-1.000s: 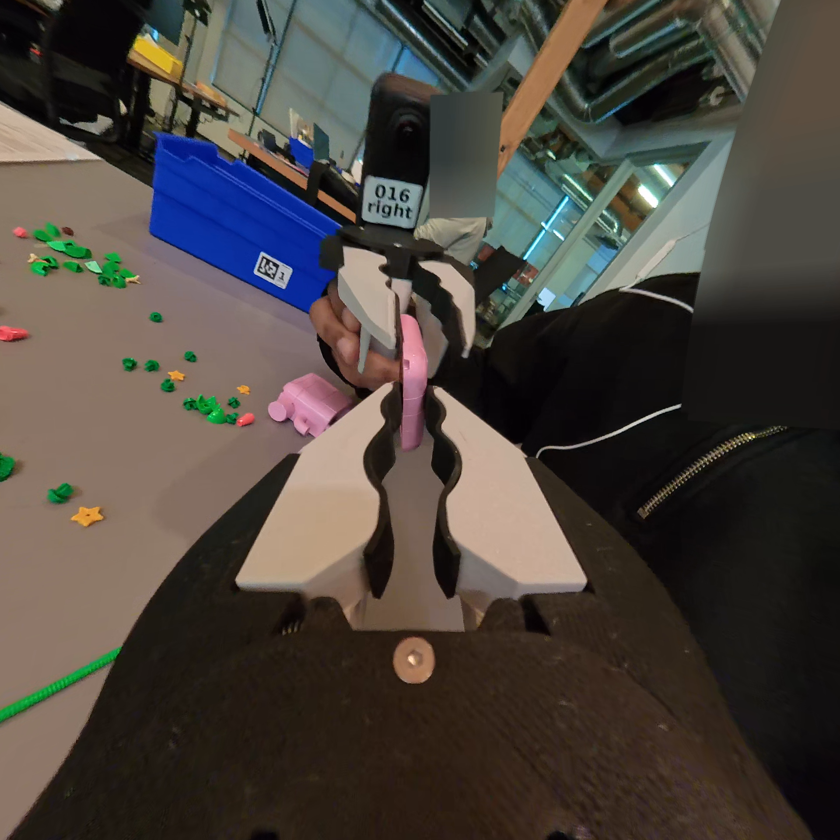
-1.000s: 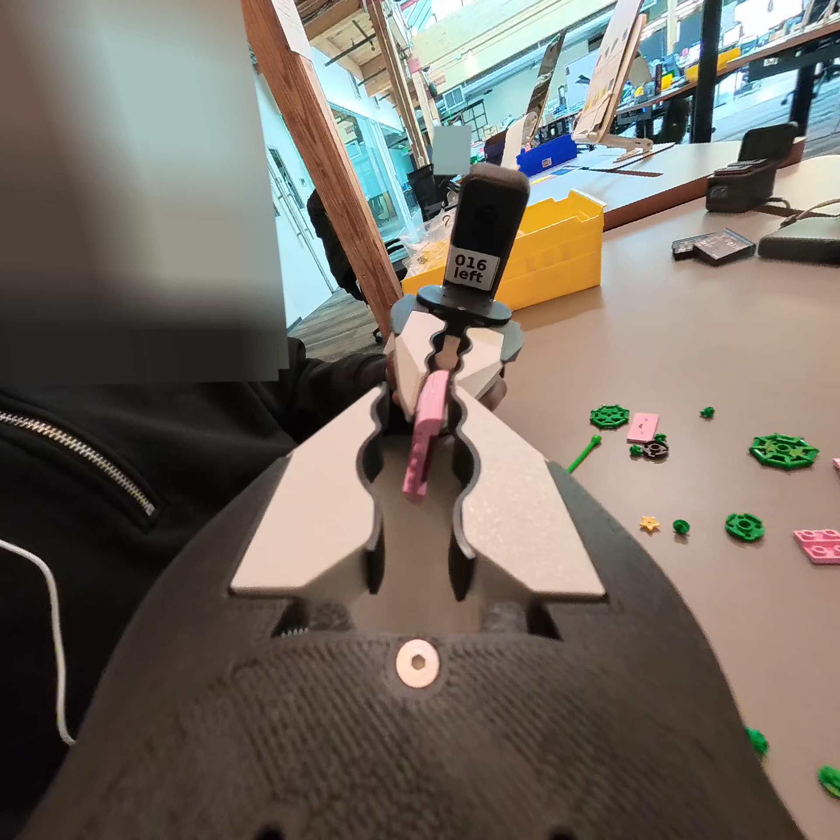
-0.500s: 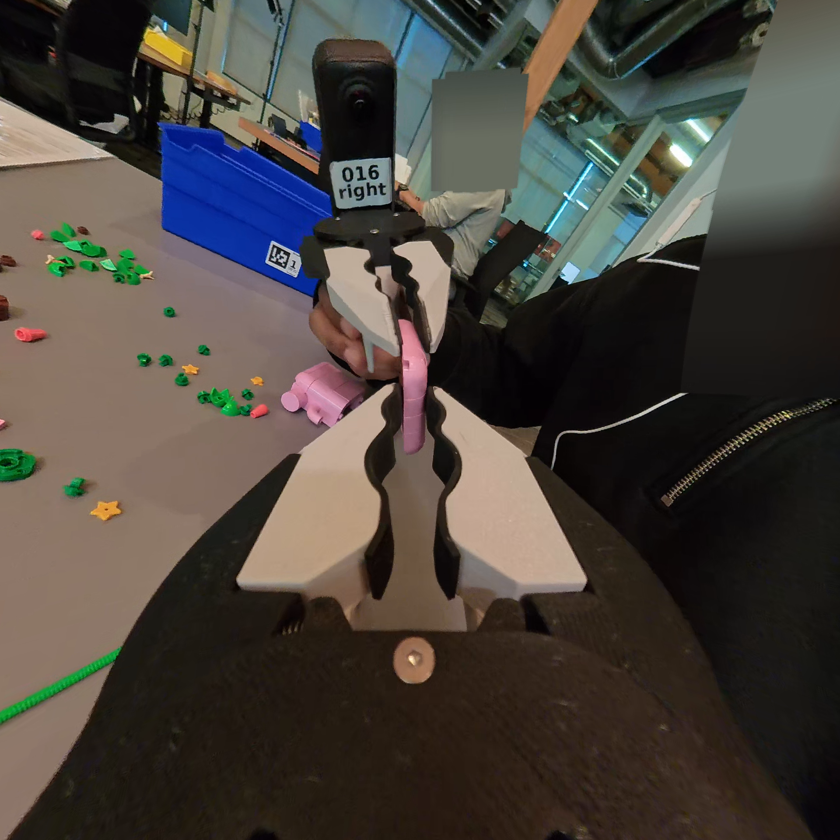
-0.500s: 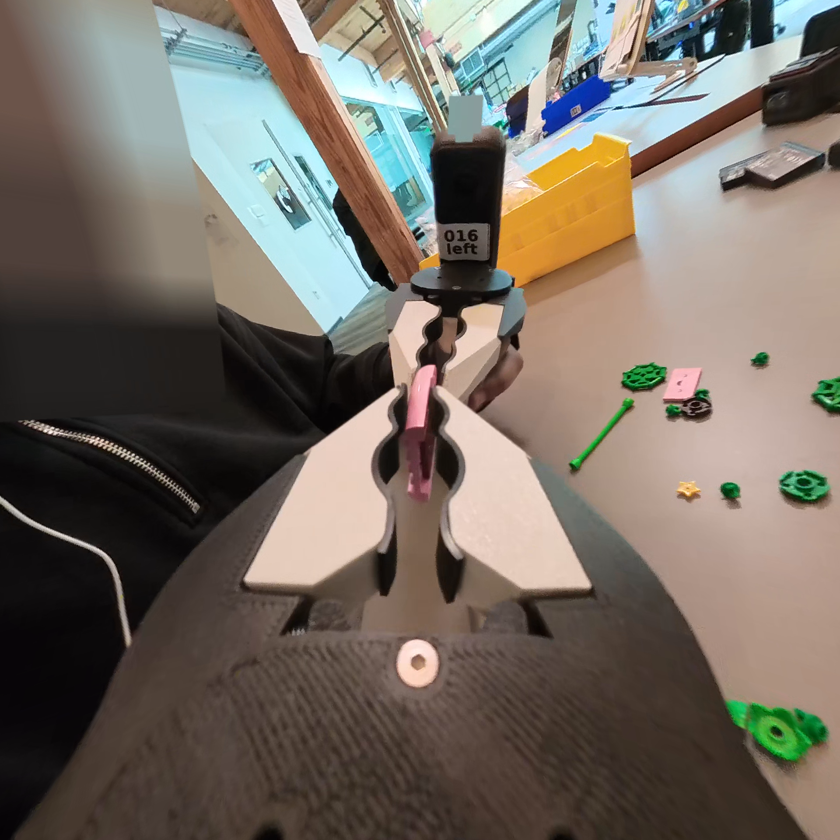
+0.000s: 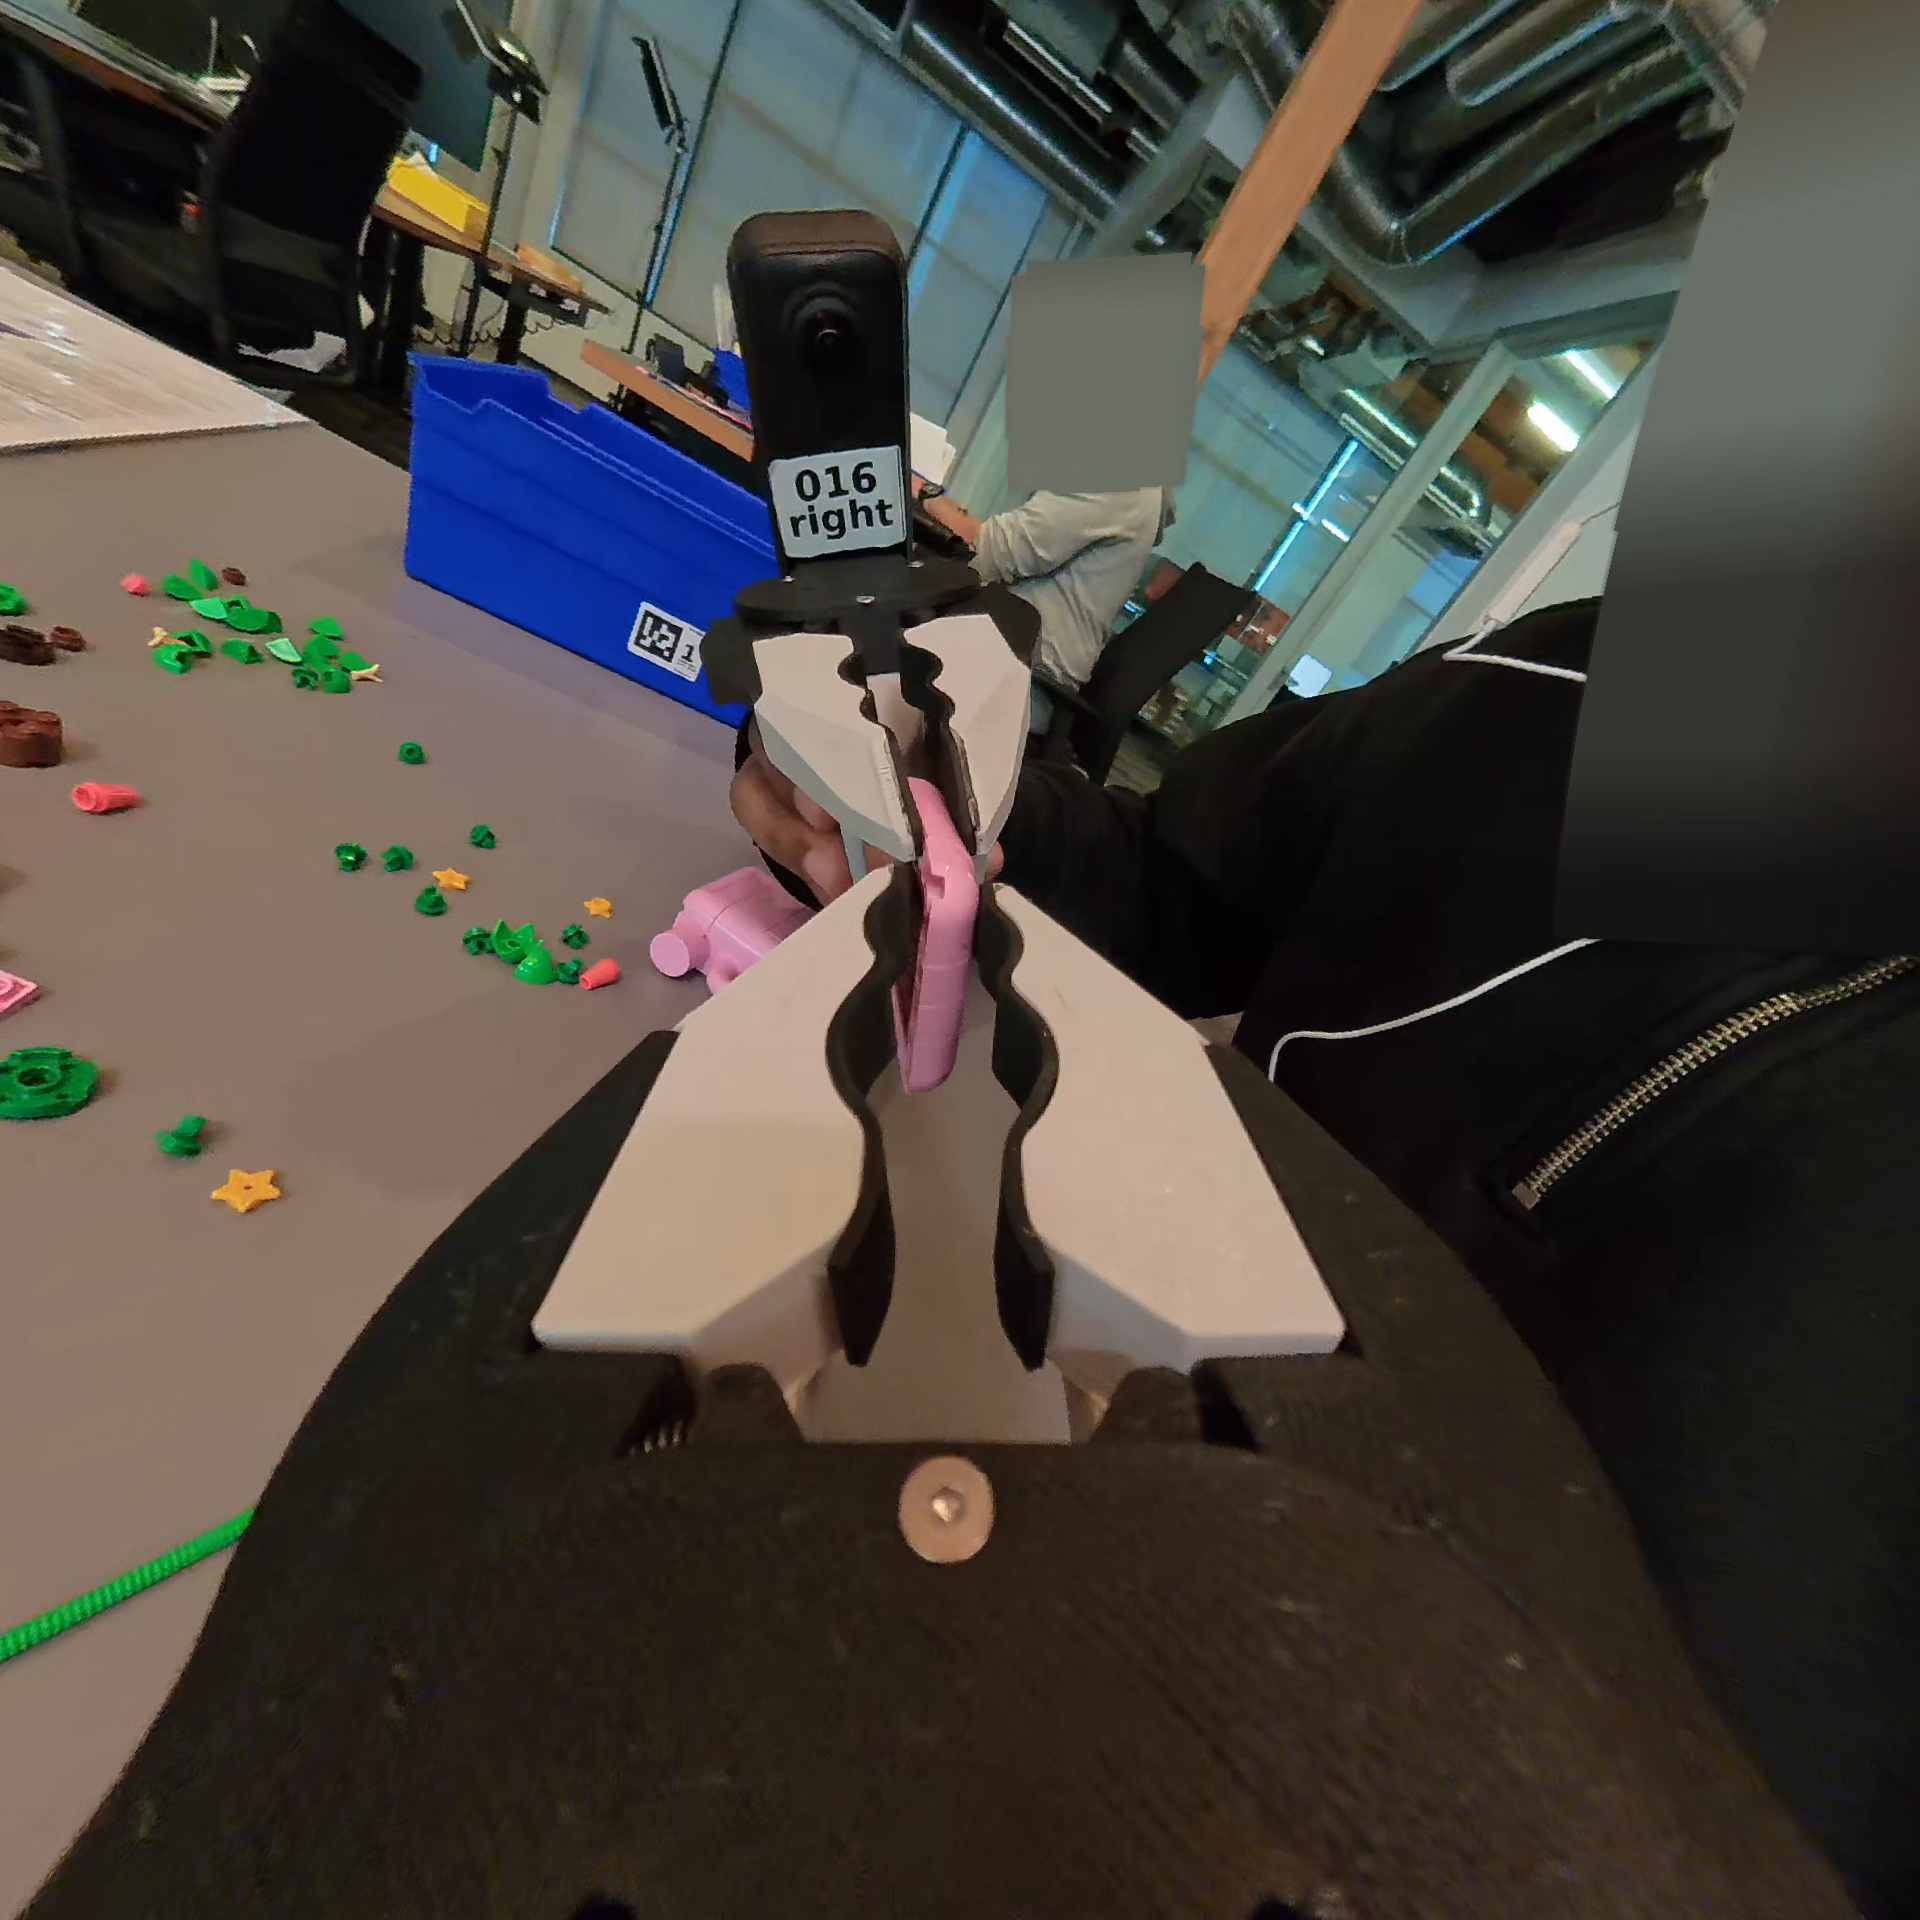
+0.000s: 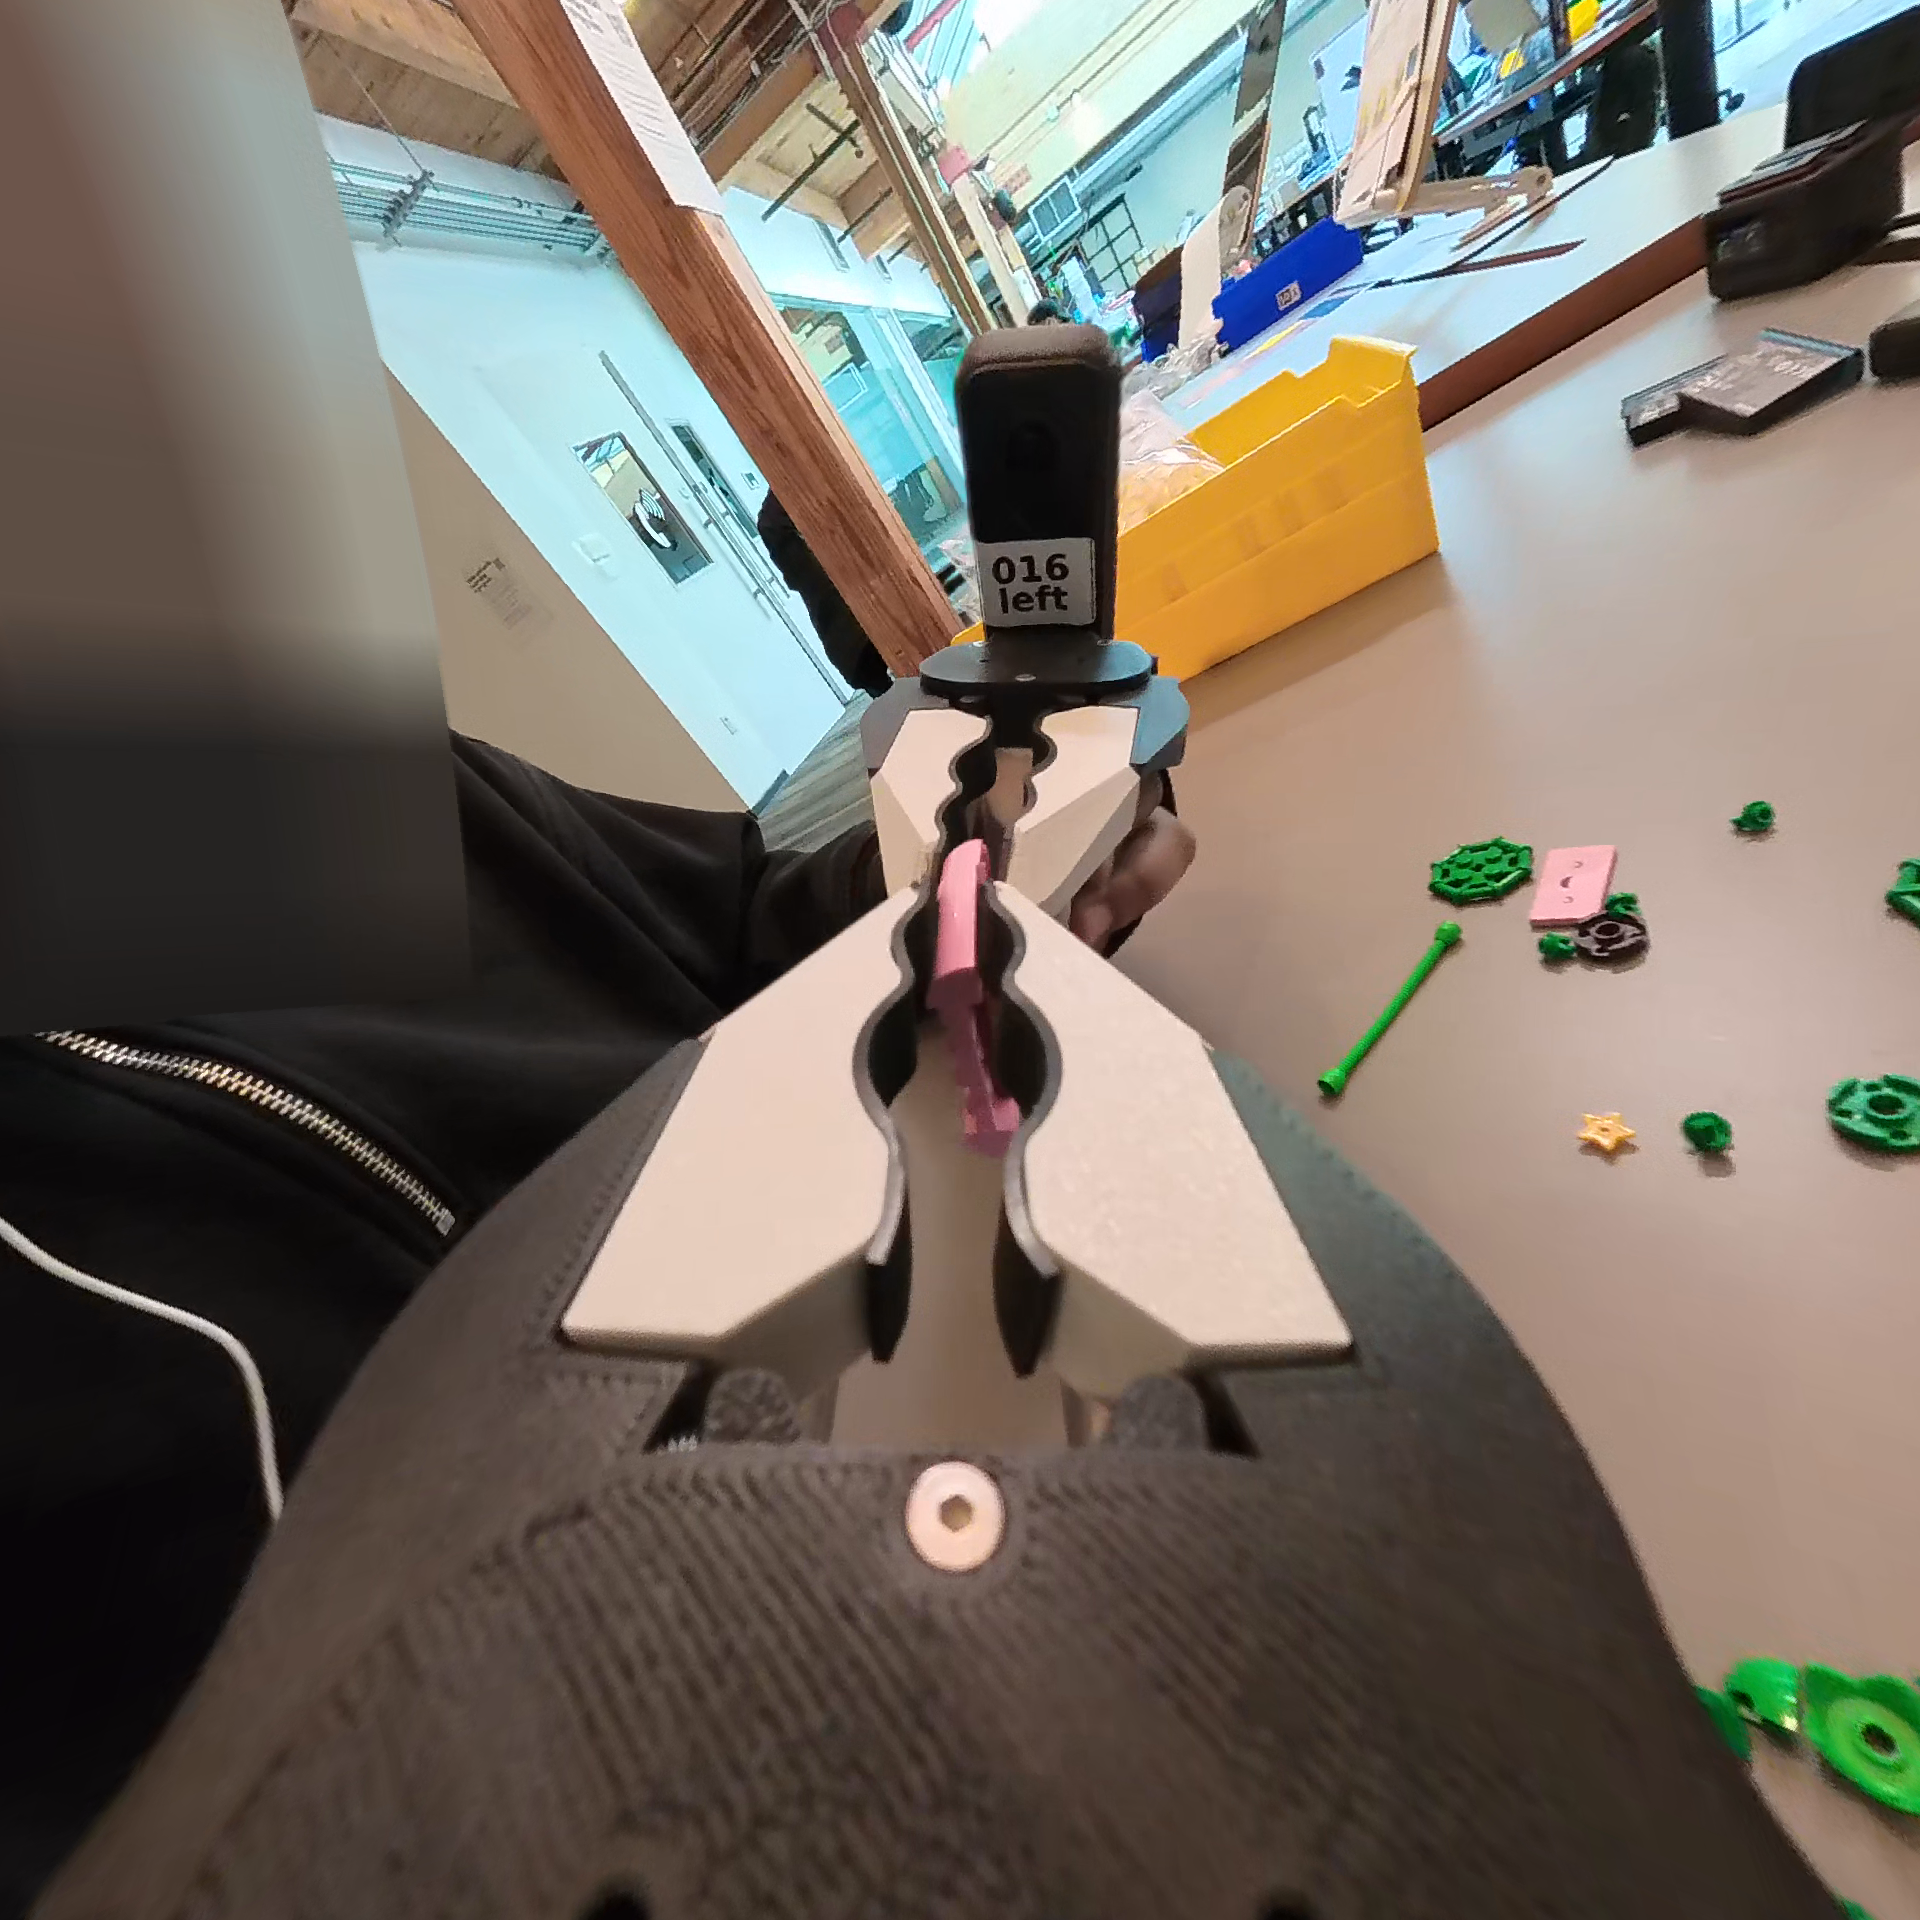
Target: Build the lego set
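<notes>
The pink lego plate (image 5: 940,966) is held above the table (image 5: 312,1039), pinched edge-on by both the left gripper (image 5: 940,904) and the right gripper (image 6: 961,914), tips nearly meeting. It is judged light, stiff and slick, best gripped on its flat faces. What the blue bin (image 5: 561,530) behind the plate holds cannot be seen; clear bags appear in the yellow bin (image 6: 1288,499).

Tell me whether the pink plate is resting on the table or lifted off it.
Lifted. The pink plate stands edge-on in the air, pinched between the left gripper and the right gripper, above the table.
</notes>
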A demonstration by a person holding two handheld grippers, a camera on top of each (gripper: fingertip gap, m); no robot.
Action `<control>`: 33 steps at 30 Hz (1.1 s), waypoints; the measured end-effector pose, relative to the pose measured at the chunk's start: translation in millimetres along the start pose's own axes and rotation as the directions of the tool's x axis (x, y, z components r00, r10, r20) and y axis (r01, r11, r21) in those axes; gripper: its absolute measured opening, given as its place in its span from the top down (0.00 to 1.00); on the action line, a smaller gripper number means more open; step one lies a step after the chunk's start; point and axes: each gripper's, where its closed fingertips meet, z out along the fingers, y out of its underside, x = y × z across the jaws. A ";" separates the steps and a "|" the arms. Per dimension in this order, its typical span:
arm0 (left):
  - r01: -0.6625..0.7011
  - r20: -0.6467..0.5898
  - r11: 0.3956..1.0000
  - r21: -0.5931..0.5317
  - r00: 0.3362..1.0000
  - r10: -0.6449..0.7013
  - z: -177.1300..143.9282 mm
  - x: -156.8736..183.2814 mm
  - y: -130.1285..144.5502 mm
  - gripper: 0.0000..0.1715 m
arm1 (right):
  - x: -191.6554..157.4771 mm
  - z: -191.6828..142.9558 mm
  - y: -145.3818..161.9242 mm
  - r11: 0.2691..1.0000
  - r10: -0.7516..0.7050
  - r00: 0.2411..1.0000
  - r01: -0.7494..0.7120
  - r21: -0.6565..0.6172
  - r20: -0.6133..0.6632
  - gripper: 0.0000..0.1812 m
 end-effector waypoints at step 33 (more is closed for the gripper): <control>-0.104 0.129 0.995 -0.011 0.986 0.104 -3.0 -11.7 -3.1 0.97 | 13.4 -1.8 -10.4 0.971 0.207 0.978 -0.208 0.120 0.025 0.97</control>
